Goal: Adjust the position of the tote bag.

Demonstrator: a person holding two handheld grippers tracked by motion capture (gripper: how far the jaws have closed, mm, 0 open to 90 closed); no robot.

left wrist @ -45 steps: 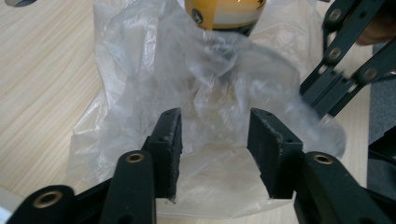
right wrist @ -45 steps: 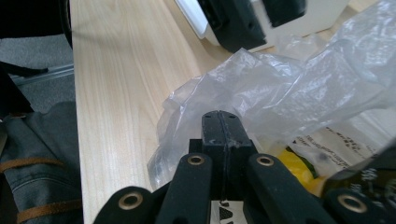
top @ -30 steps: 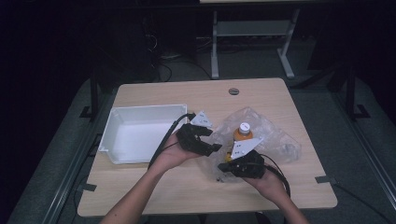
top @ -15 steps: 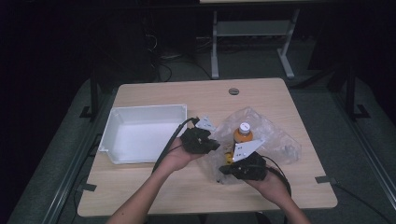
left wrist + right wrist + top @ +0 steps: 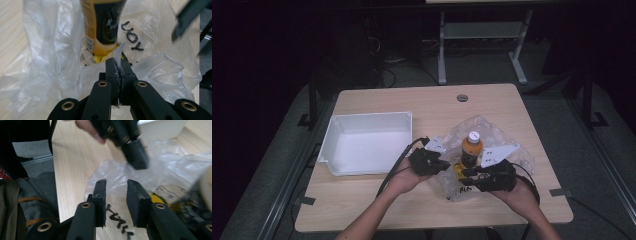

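A clear plastic bag (image 5: 504,137) lies on the wooden table (image 5: 422,100), and an orange bottle (image 5: 472,150) with a white cap stands upright in it. My left gripper (image 5: 443,166) is at the bag's left edge. In the left gripper view my left gripper (image 5: 117,67) has just closed and is shut on a thin fold of the bag (image 5: 50,50), with the bottle (image 5: 103,25) right ahead. My right gripper (image 5: 467,173) is at the bag's near edge. Its jaws (image 5: 116,187) have just been opening, and nothing is pinched between them. The bag (image 5: 170,170) lies beyond them.
An empty white tray (image 5: 367,117) stands left of the bag, close to my left hand. Black handwriting marks the bag (image 5: 132,37). A dark cloth bag (image 5: 32,192) lies on the floor past the table's near edge. The left gripper (image 5: 135,153) hangs close in front of the right one.
The left gripper sank toward the bag and its jaws closed on the film. The right gripper shifted a little to the right and its jaws parted.
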